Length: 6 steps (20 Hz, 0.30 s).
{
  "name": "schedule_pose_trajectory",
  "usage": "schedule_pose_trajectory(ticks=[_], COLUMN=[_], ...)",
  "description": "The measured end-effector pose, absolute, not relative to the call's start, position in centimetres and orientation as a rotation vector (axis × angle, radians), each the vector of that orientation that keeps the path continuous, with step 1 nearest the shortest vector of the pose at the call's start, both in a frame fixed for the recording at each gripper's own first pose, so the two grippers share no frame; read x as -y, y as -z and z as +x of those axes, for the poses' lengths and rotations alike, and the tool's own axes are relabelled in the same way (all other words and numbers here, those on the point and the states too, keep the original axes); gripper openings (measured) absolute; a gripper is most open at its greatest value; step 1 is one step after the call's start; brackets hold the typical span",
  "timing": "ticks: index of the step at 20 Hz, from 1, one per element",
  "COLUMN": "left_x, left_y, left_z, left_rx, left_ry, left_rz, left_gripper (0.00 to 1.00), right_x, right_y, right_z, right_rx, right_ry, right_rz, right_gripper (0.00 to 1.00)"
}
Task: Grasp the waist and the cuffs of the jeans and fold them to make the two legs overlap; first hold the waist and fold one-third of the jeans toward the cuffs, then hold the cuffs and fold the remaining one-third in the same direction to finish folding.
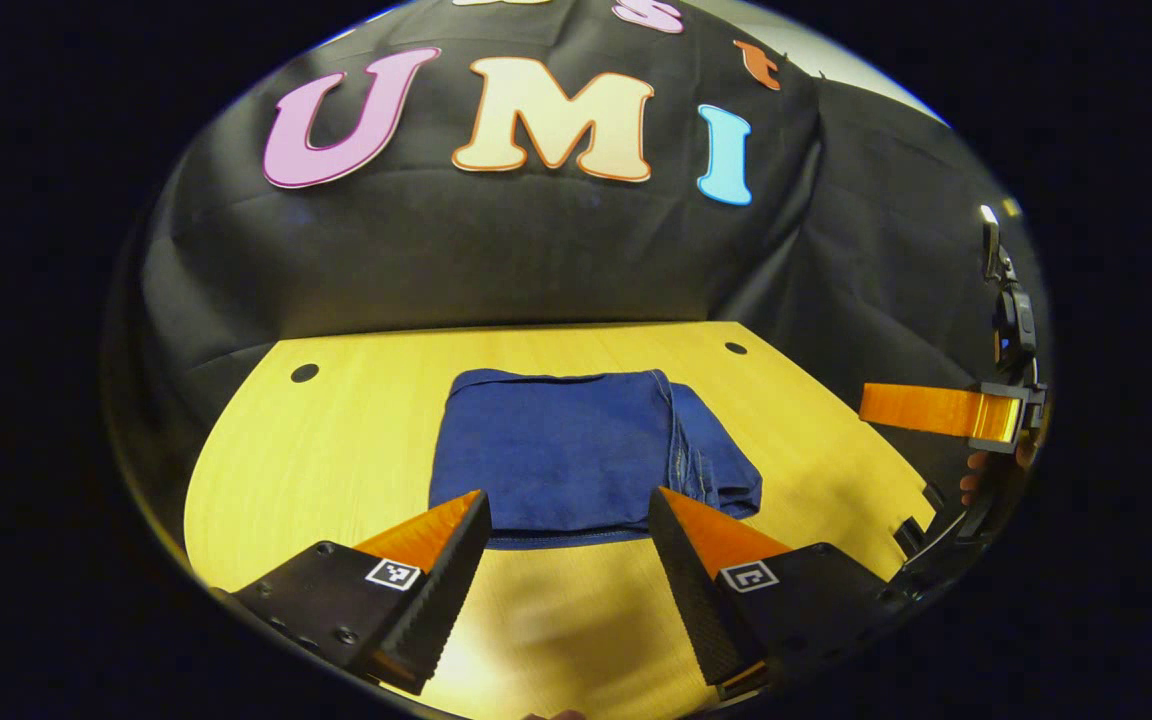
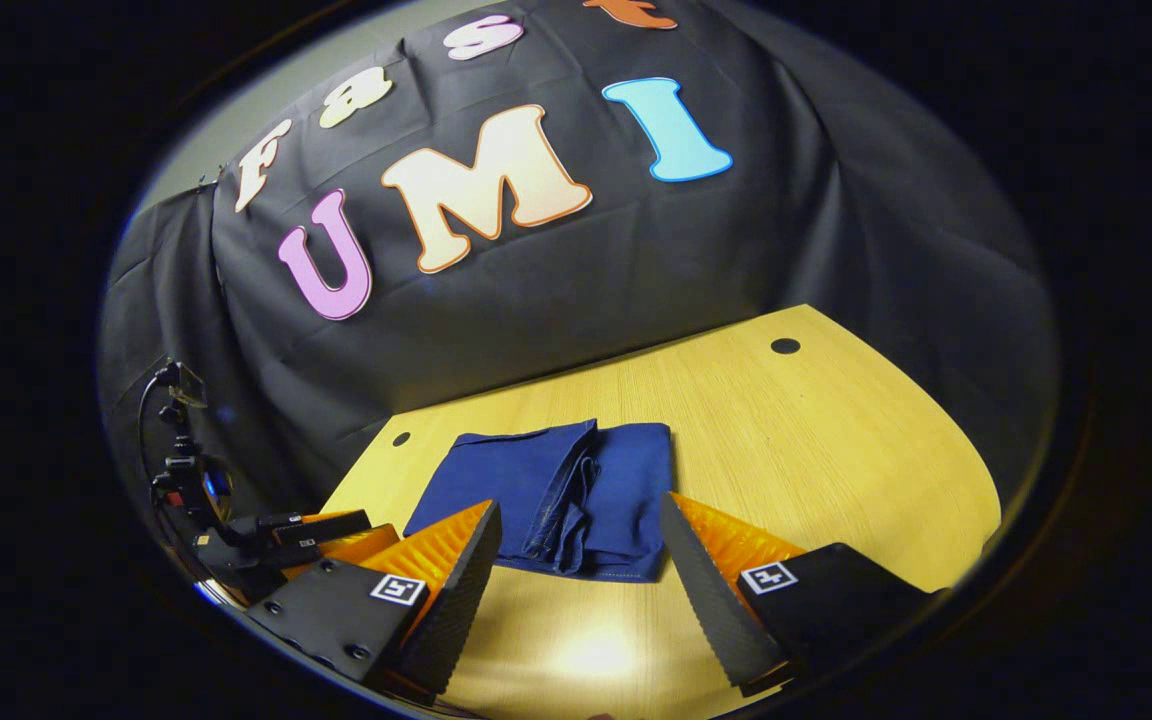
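**Jeans folded; both claws clear**

The desk [image 1: 356,430] was seen carrying the jeans [image 1: 556,450] as a compact packet near its middle, layers stacked, so folding was judged finished. The left claw [image 1: 568,540] and right claw [image 2: 581,550] were held spread and empty just short of the packet, presumably released.

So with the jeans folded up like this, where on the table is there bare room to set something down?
The folded jeans lie mid-table. Bare wood runs from their side out to the table's far corner with the round hole, and on the opposite side toward the other hole. A bare strip lies in front, between jeans and the open left gripper and right gripper. The narrow band behind, against the booth wall, is tightest.
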<state>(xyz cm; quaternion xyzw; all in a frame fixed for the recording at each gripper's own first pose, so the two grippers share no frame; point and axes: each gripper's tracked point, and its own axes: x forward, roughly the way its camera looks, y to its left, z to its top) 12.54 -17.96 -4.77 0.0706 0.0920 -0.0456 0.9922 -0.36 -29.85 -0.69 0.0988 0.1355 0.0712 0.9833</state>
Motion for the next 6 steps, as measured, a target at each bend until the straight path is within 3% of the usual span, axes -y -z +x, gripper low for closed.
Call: schedule_pose_trajectory(ticks=[6], left_x=[16.1], left_y=[4.8], left_z=[11.7], left_rx=[-0.188], left_ry=[0.080], left_rz=[0.121], left_gripper=[0.93], right_x=[29.2], right_y=[0.6], right_z=[-1.4], right_rx=[-0.270], right_ry=[-0.125], right_rz=[0.186], right_gripper=[0.98])
